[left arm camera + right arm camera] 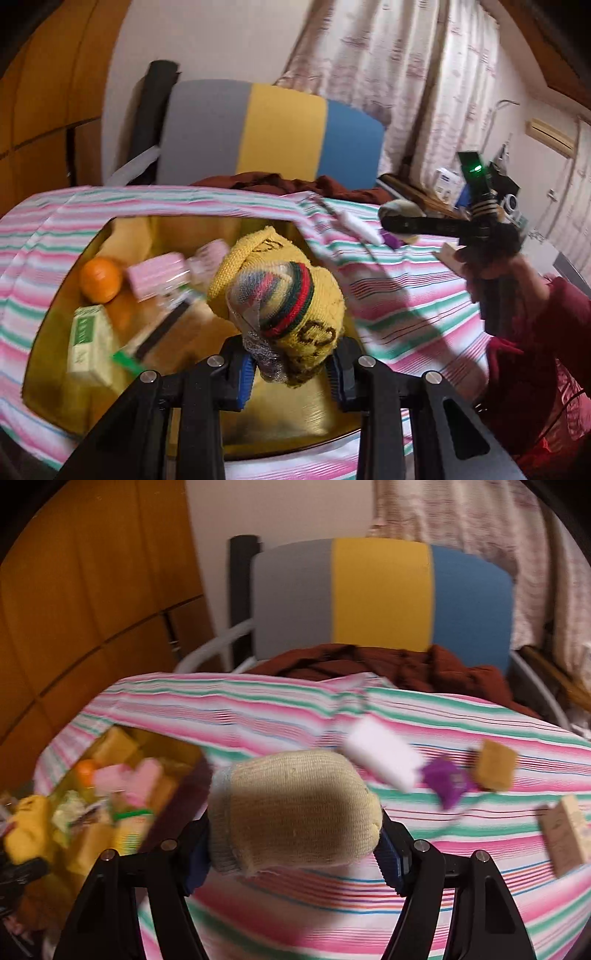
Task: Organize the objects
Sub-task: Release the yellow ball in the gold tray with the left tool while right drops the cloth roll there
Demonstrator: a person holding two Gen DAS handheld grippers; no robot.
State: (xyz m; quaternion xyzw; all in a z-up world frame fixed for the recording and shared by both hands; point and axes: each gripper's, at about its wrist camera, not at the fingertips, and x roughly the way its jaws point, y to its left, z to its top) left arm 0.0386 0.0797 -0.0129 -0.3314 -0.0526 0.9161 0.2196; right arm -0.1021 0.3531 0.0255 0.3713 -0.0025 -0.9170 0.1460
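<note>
My left gripper (291,373) is shut on a yellow knit sock bundle (295,291) with green and red stripes in clear wrap, held over the golden box (306,421). The box holds an orange (100,279), a pink packet (157,275), a green and white carton (88,343) and a dark stick. My right gripper (291,849) is shut on a rolled beige sock (295,808), above the striped cloth (369,904). In the left wrist view the right gripper (391,218) shows at the right, held by a hand, with the beige sock (400,207).
On the striped cloth lie a white block (384,757), a purple piece (447,779), a tan block (496,764) and a beige carton (567,830). The box (192,794) is at the left. A grey, yellow and blue chair back (380,594) with dark red cloth stands behind.
</note>
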